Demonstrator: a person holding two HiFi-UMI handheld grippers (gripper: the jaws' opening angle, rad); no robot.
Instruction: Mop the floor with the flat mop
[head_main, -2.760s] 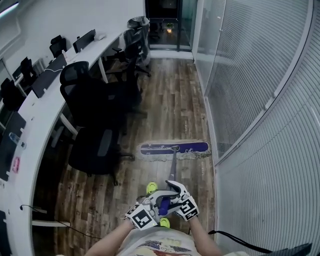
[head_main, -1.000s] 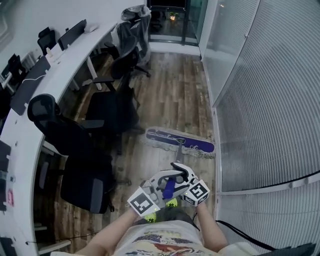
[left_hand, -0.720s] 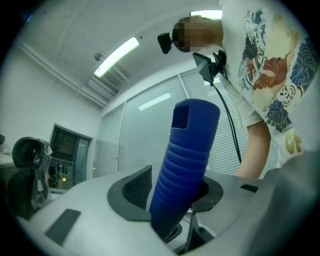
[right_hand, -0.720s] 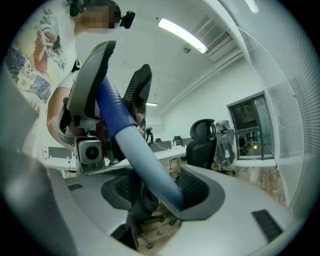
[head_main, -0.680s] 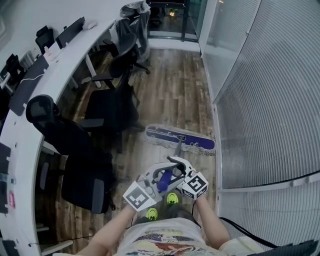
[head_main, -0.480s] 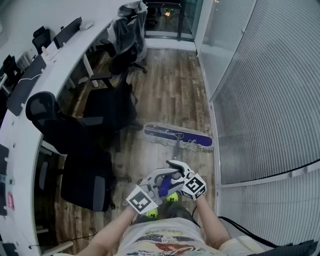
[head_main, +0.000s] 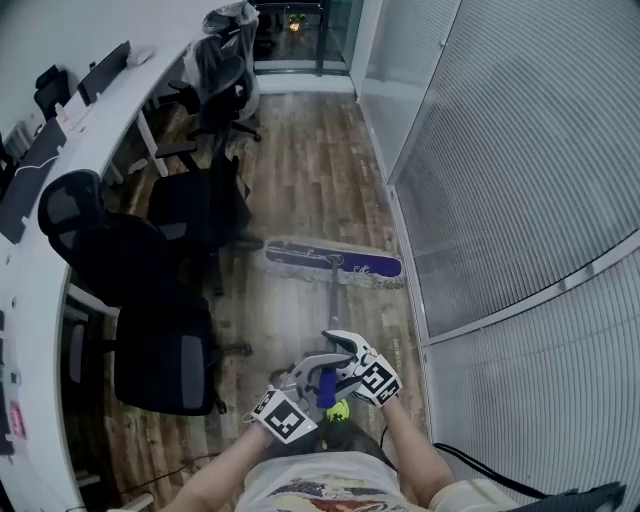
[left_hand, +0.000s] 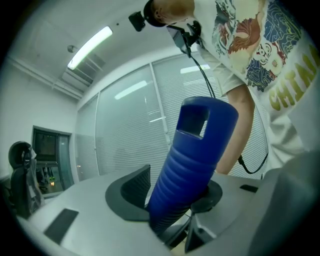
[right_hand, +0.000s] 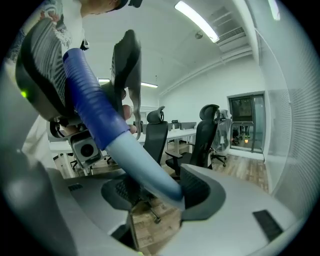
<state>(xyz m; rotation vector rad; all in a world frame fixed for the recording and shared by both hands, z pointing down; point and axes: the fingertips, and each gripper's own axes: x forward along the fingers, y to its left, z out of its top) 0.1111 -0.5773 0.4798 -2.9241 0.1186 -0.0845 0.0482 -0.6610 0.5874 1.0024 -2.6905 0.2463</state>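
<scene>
Left gripper (head_main: 303, 378) and right gripper (head_main: 345, 352), whose jaws have just been closing, both clamp the mop handle (head_main: 329, 300), right below left. The head (head_main: 333, 263) lies flat on the floor (head_main: 300, 170), one end near the glass wall (head_main: 480, 150). The job looks mid-stroke, with the stretch along the wall likely undone. Forearms are tucked in, grippers roughly level.

An office: long white desk (head_main: 40, 230), monitors (head_main: 105, 68), swivel chairs (head_main: 165, 355).

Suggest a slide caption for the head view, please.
Purple flat mop on the wooden plank floor, between black office chairs and the glass wall.
</scene>
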